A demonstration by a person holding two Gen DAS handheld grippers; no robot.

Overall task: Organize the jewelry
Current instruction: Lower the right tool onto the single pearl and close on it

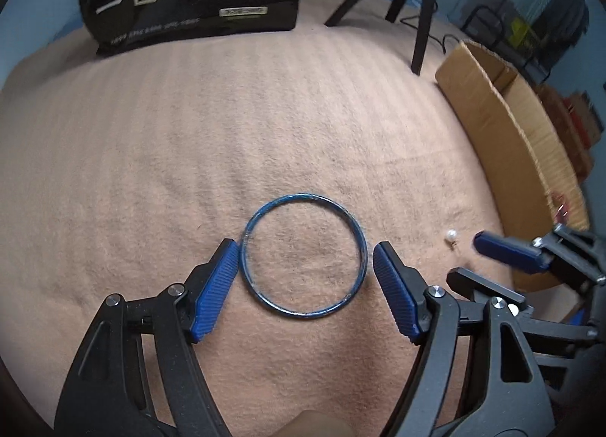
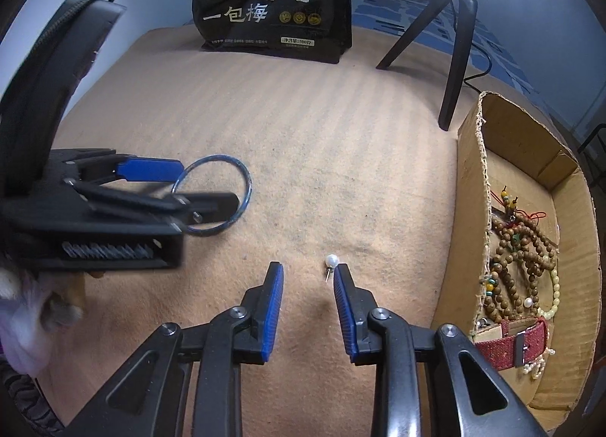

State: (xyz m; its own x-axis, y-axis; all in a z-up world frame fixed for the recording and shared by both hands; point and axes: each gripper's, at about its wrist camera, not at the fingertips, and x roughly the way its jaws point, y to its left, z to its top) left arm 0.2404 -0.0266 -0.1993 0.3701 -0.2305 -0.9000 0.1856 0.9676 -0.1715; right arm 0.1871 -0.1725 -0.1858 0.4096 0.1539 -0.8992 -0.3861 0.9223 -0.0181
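Box (image 2: 568,187) already holds bead strands, a red strap and a pearl string. Still out on the blanket (image 1: 189,141): blue bangle (image 1: 304,256) and pearl stud (image 2: 331,259). Left gripper (image 1: 306,274) spread wide, straddling the bangle, pads not clamping. Right gripper (image 2: 308,278) partly open, stud lying loose at its right fingertip. Two pieces left to box.

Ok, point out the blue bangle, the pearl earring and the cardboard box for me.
Blue bangle (image 1: 303,199): left wrist view, far arc of the ring.
Pearl earring (image 2: 331,259): right wrist view, on the pearl itself.
Cardboard box (image 2: 469,187): right wrist view, outer face of its near wall.
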